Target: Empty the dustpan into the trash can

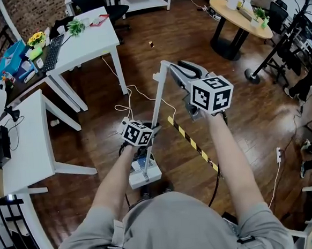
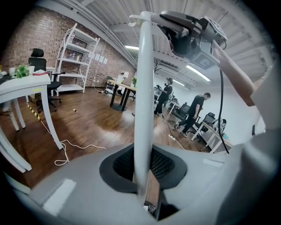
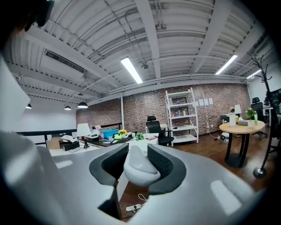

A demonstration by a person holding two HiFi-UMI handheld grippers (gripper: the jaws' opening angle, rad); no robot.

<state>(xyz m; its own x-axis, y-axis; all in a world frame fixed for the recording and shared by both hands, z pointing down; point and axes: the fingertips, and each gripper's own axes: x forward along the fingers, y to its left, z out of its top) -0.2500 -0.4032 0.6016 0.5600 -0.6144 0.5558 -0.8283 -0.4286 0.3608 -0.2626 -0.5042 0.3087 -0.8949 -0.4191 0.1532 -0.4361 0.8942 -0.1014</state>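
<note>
A long-handled white dustpan stands upright in front of me. Its pan (image 1: 145, 173) hangs low by my legs, and its white pole (image 1: 157, 107) rises to a bent top handle (image 1: 167, 65). My left gripper (image 1: 153, 130) is shut on the pole low down; in the left gripper view the pole (image 2: 144, 110) runs straight up between the pads (image 2: 164, 165). My right gripper (image 1: 183, 77) is shut on the top handle, whose rounded pale end (image 3: 139, 167) sits between its pads. The right gripper (image 2: 193, 33) also shows at the pole's top. No trash can shows in any view.
White desks (image 1: 82, 44) stand at the left, and a round table (image 1: 241, 12) at the far right. A white cable (image 1: 127, 104) and black-and-yellow tape (image 1: 192, 142) lie on the wooden floor. Two people (image 2: 195, 112) stand far off among office chairs.
</note>
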